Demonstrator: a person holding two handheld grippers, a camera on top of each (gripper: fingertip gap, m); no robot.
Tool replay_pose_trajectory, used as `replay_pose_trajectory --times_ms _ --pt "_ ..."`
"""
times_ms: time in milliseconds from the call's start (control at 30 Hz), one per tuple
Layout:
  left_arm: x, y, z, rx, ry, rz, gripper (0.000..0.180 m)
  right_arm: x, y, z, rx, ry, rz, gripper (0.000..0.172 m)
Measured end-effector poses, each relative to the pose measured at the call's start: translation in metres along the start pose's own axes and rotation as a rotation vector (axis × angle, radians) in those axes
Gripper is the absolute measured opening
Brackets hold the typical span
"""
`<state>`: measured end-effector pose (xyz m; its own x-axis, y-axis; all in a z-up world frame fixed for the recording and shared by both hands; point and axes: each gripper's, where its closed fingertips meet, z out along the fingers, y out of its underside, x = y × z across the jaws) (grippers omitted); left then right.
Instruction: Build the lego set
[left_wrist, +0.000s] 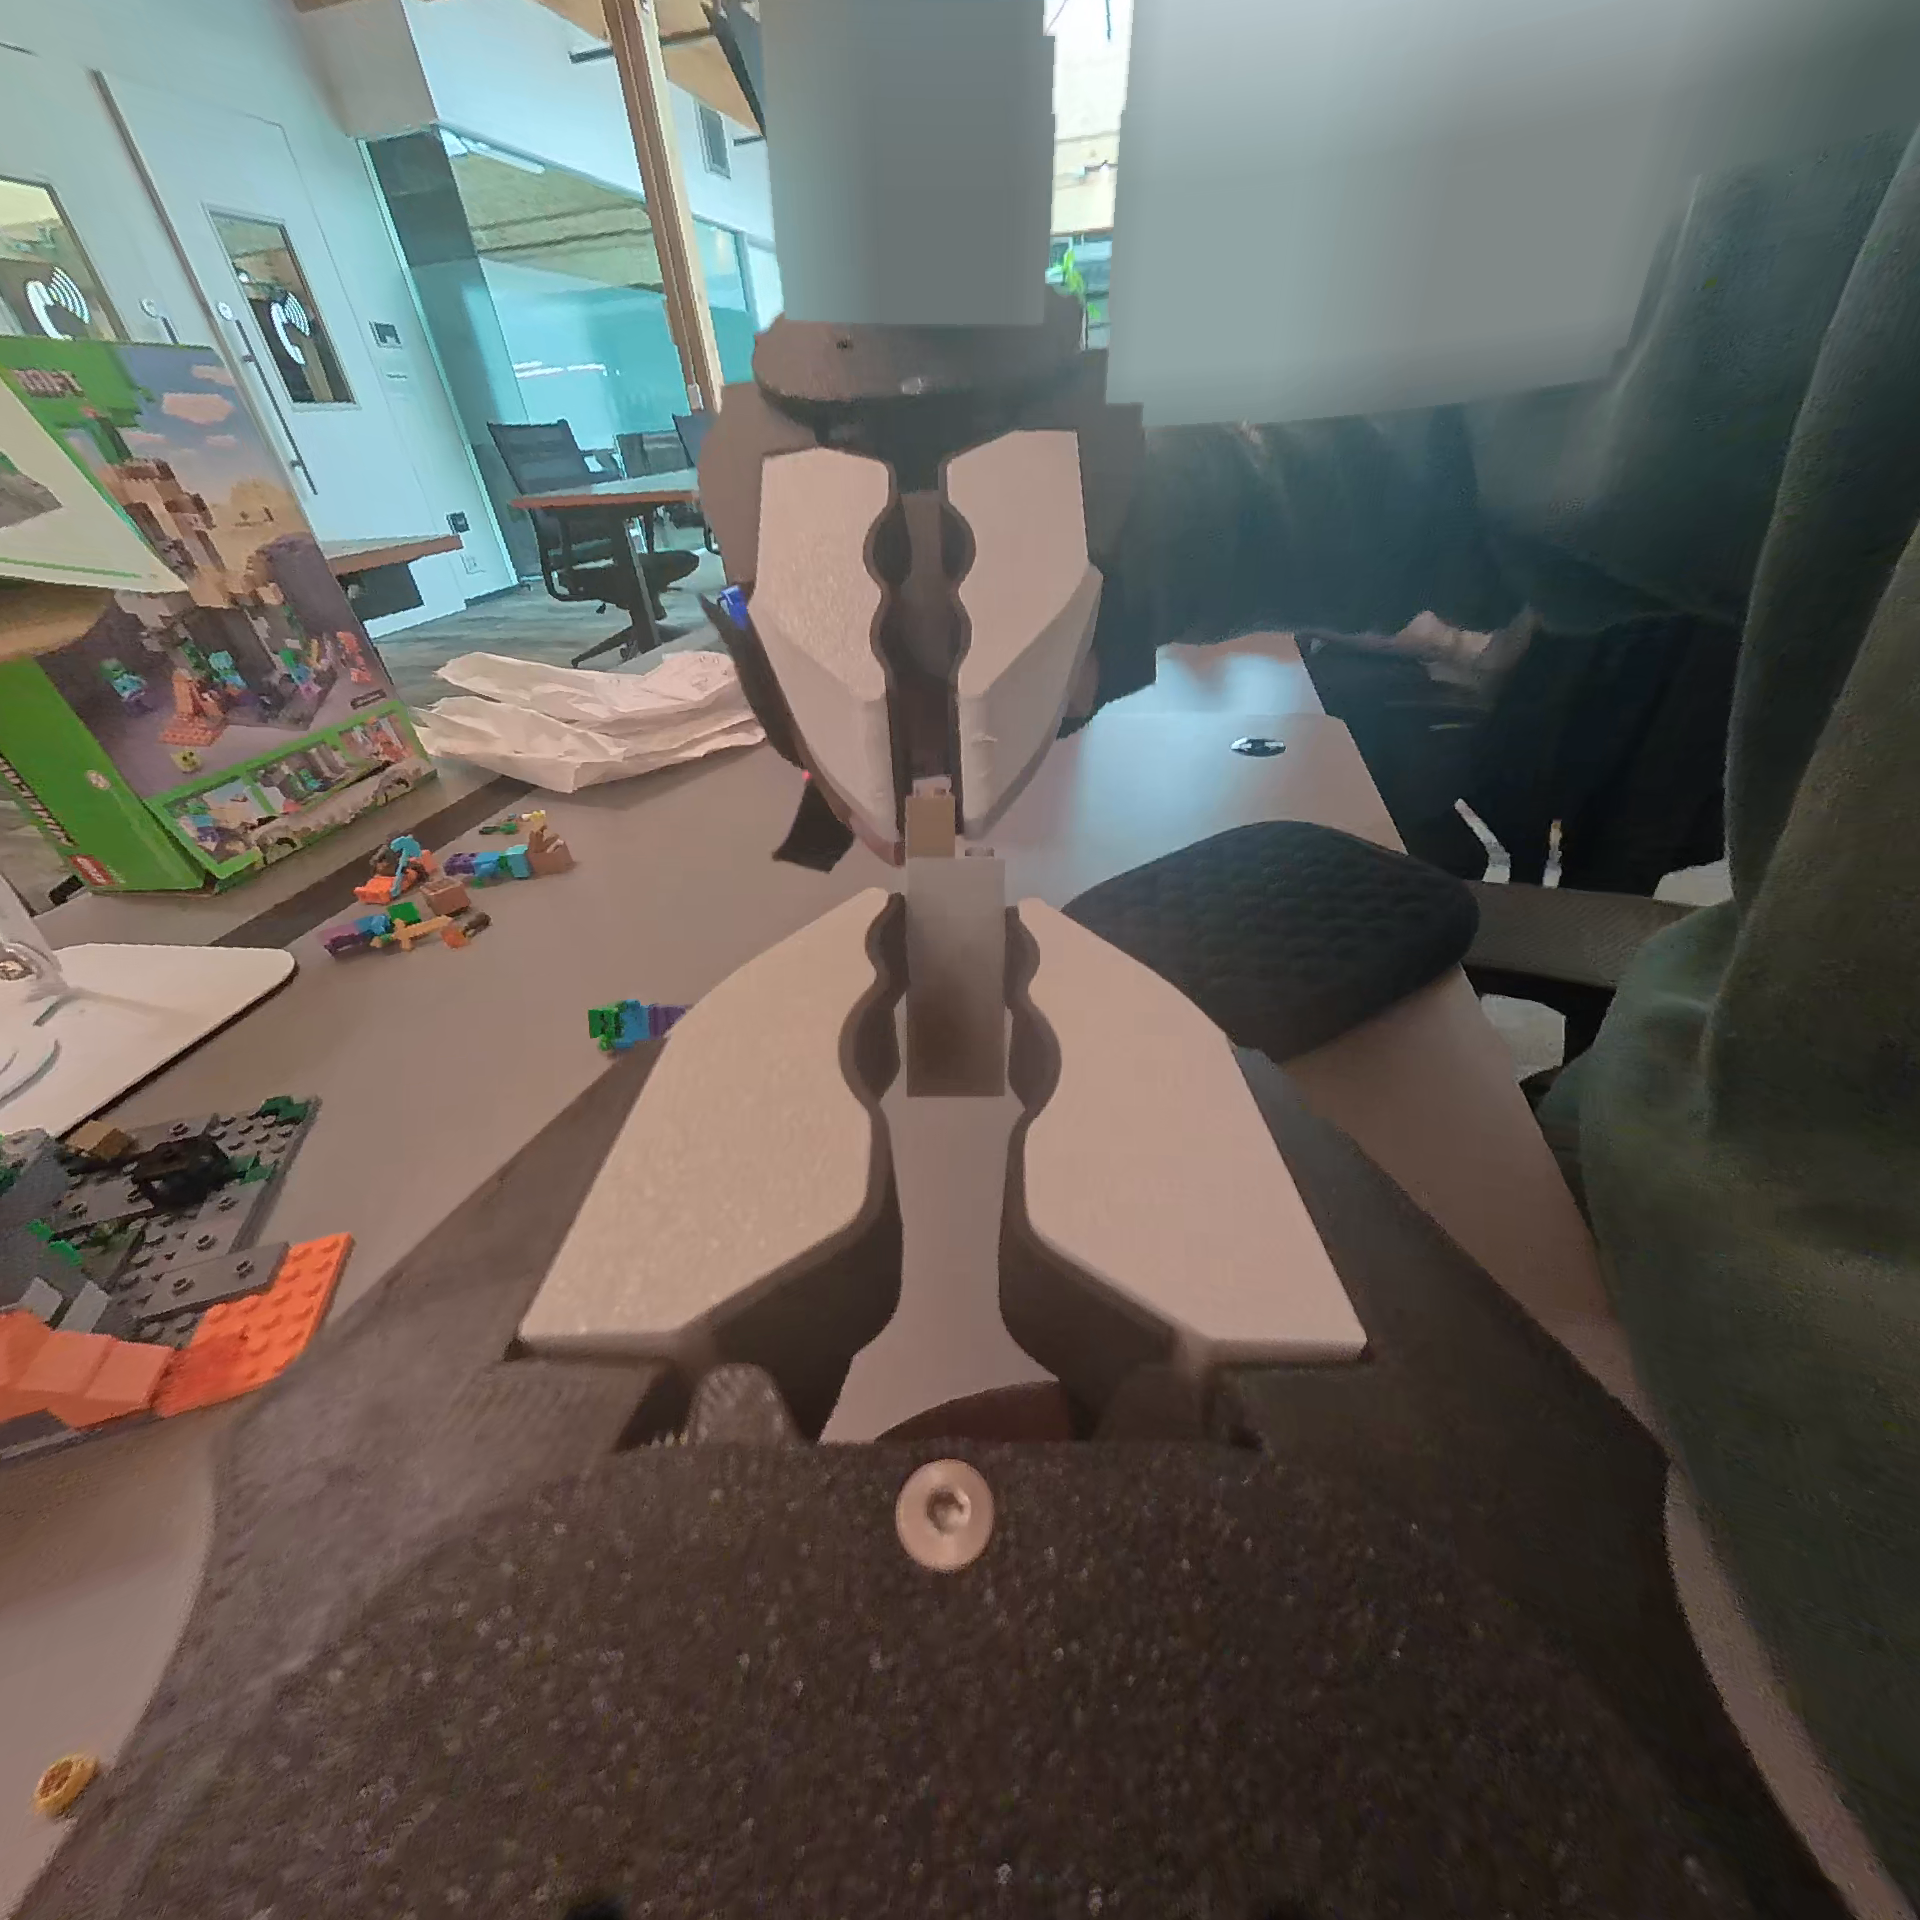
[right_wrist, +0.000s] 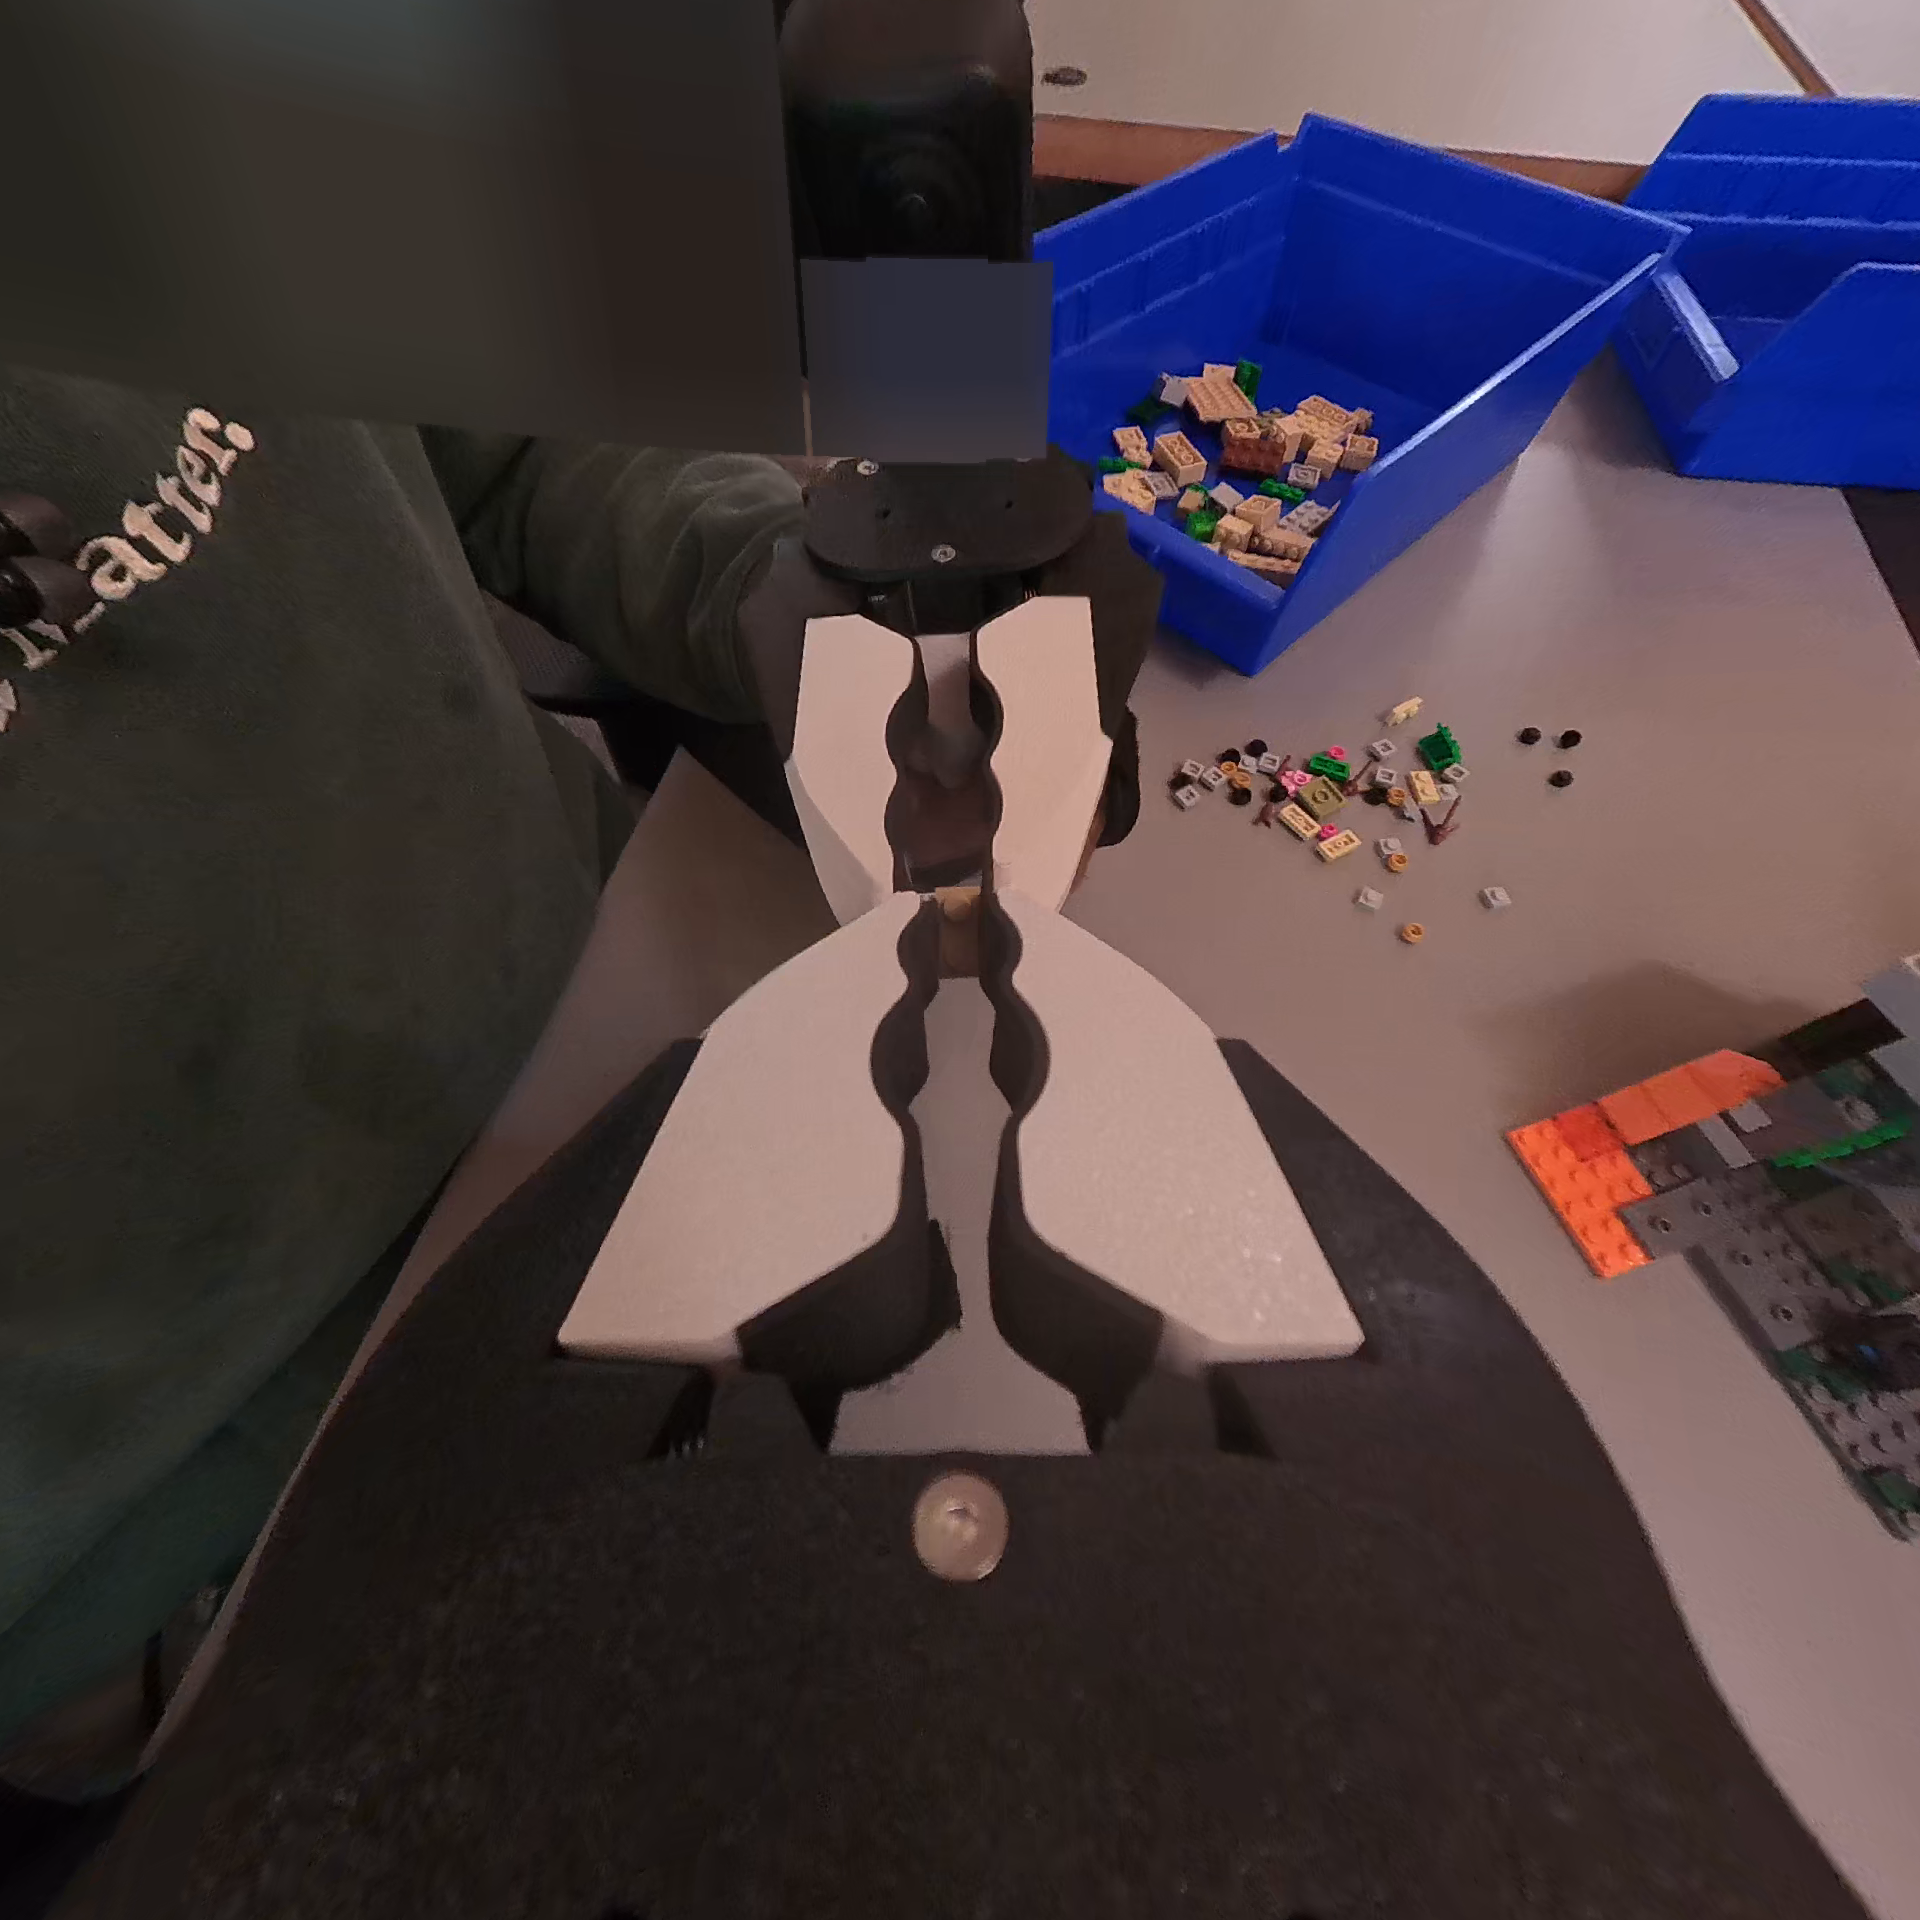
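Table (right_wrist: 1558, 644): grey desk, both grippers meet above its near edge, tip to tip.
Bin (right_wrist: 1351, 260): blue, far right, holds loose tan, grey and green bricks; more small parts scattered just beside it.
Box (left_wrist: 187, 644): green set box far left, white paper bags (left_wrist: 592, 717) behind, minifigure bits near it.
Build (left_wrist: 135, 1226): grey and orange plates, well apart from the grippers.
Left gripper (left_wrist: 956, 925): narrowly open, pads pressed on a tall grey brick (left_wrist: 956, 956), studs facing the other gripper.
Right gripper (right_wrist: 956, 925): almost closed, clamped on a small tan brick (right_wrist: 958, 925).
Contact: in the left wrist view the tan piece sits at the grey brick's stud end, touching or nearly; cannot tell if seated.
Advice: judging by alignment, keep both axes collinear, press straight, no twist, grip firm.
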<state>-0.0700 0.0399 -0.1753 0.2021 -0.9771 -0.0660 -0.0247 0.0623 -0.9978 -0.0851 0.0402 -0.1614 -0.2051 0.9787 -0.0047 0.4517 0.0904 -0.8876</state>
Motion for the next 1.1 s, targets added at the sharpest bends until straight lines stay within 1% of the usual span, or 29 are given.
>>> replay_pose_trajectory --times_ms 167,267,433,500,567,700,833,967,1100 --pt "0.000 -0.007 -0.002 0.045 0.003 -0.029 0.016 0.001 -0.006 -0.001 0.108 -0.003 0.050 0.008" --pt "-0.001 -0.006 -0.002 0.048 0.008 -0.045 0.016 0.002 -0.006 -0.001 0.152 0.003 0.074 0.008" --pt "-0.008 -0.015 -0.003 0.123 0.043 -0.176 0.017 0.010 -0.017 -0.005 0.197 0.020 0.140 0.007" --pt "-0.010 -0.017 -0.005 0.150 0.061 -0.240 0.017 0.015 -0.025 -0.008 0.212 0.016 0.164 0.016" --pt "-0.013 -0.020 -0.008 0.181 0.074 -0.295 0.017 0.021 -0.031 -0.014 0.226 0.021 0.182 0.015" --pt "-0.014 -0.022 -0.011 0.204 0.099 -0.356 0.017 0.023 -0.027 -0.012 0.178 0.011 0.207 0.014" --pt "-0.015 -0.023 -0.012 0.214 0.101 -0.376 0.017 0.022 -0.026 -0.007 0.166 -0.001 0.216 0.003" --pt "-0.014 -0.027 -0.014 0.240 0.113 -0.393 0.017 0.021 -0.029 -0.006 0.190 0.000 0.216 0.003" --pt "-0.015 -0.032 -0.017 0.272 0.101 -0.394 0.017 0.019 -0.034 -0.006 0.266 0.008 0.228 0.000"
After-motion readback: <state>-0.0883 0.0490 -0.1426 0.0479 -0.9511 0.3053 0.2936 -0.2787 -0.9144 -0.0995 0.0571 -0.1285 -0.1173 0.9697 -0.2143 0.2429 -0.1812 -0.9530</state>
